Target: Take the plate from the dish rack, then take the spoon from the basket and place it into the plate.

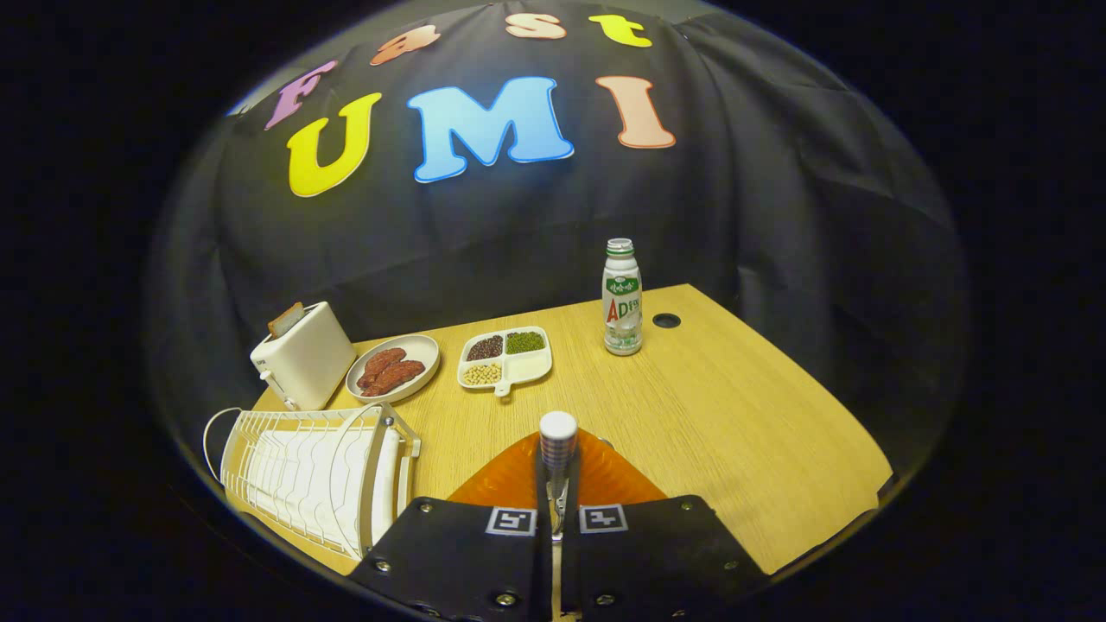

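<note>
Right now we see the gripper (557, 501) with its fingers pressed together on the spoon (557, 441), whose white-tipped handle stands upright just ahead of them. Under the fingers lies the orange plate (518, 479) on the wooden table (734, 432). Left of the fingers sits the white dish rack (302, 471); beyond them stands a bottle (622, 298).

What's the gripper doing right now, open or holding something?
Gripper: shut on the spoon, handle end sticking up between the fingers, above the orange plate.
</note>
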Motion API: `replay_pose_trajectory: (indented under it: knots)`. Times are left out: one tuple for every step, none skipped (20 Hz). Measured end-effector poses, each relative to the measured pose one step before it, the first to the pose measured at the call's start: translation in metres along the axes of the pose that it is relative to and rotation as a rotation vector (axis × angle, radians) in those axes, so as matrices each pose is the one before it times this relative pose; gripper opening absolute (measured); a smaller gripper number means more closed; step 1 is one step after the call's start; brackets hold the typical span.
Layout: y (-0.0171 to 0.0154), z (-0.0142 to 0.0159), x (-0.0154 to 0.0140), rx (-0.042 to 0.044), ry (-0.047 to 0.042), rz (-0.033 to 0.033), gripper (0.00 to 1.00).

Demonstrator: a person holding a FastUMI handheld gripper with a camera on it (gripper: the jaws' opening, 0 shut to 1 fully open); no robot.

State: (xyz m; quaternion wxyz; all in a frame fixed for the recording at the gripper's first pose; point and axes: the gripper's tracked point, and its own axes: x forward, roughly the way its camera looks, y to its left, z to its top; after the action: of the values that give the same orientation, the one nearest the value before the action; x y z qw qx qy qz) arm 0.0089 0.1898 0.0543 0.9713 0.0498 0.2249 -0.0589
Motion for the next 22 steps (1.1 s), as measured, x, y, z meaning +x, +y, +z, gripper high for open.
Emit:
replay_pose_trajectory:
  knots:
    - [0.00156, 0.00715, -0.00618, -0.02591, -0.0103, -0.01488, 0.04]
    - [0.00428, 0.0059, -0.00723, -0.02387, -0.0113, -0.00909, 0.04]
    - [0.00478, 0.00663, -0.00809, -0.02588, -0.0095, -0.00695, 0.04]
    - [0.0041, 0.00606, -0.0077, -0.03066, -0.01078, -0.00856, 0.04]
    - [0.00458, 0.00668, -0.00915, -0.03276, -0.01064, -0.00972, 0.04]
    - [0.00556, 0.00578, -0.00892, -0.03633, -0.00734, -0.00625, 0.04]
    - [0.00469, 0.00639, -0.01012, -0.03942, -0.00838, -0.00844, 0.04]
    - [0.00576, 0.00545, -0.0093, -0.03591, -0.00797, -0.00079, 0.04]
    - [0.0091, 0.00348, -0.01045, -0.02924, -0.00452, 0.00603, 0.04]
    - [0.00824, 0.0039, -0.01118, -0.02647, -0.00648, 0.00758, 0.04]
    - [0.00978, 0.00315, -0.01139, -0.02657, -0.00783, 0.00864, 0.04]
    - [0.00959, 0.00101, -0.01079, -0.02418, -0.00678, 0.01103, 0.04]
    - [0.01222, 0.00106, -0.01114, -0.01765, -0.00582, 0.01734, 0.04]
    - [0.01372, -0.00028, -0.01157, -0.00861, -0.00616, 0.02392, 0.04]
    - [0.01409, -0.00164, -0.01022, -0.00512, -0.00205, 0.02577, 0.04]
    - [0.01438, -0.00477, -0.00892, -0.00377, 0.00201, 0.0251, 0.04]
    - [0.01402, -0.0065, -0.00898, -0.00734, 0.00777, 0.02765, 0.04]
    - [0.01251, -0.00654, -0.00689, -0.0072, 0.00671, 0.02232, 0.04]
    - [0.01159, -0.00639, -0.00593, -0.00606, 0.00647, 0.02096, 0.04]
    - [0.01009, -0.00978, -0.00471, -0.00771, 0.01417, 0.01656, 0.04]
    - [0.00878, -0.00835, -0.00369, -0.00601, 0.01252, 0.01352, 0.04]
    - [0.00793, -0.00792, -0.0018, -0.00055, 0.00659, 0.01128, 0.04]
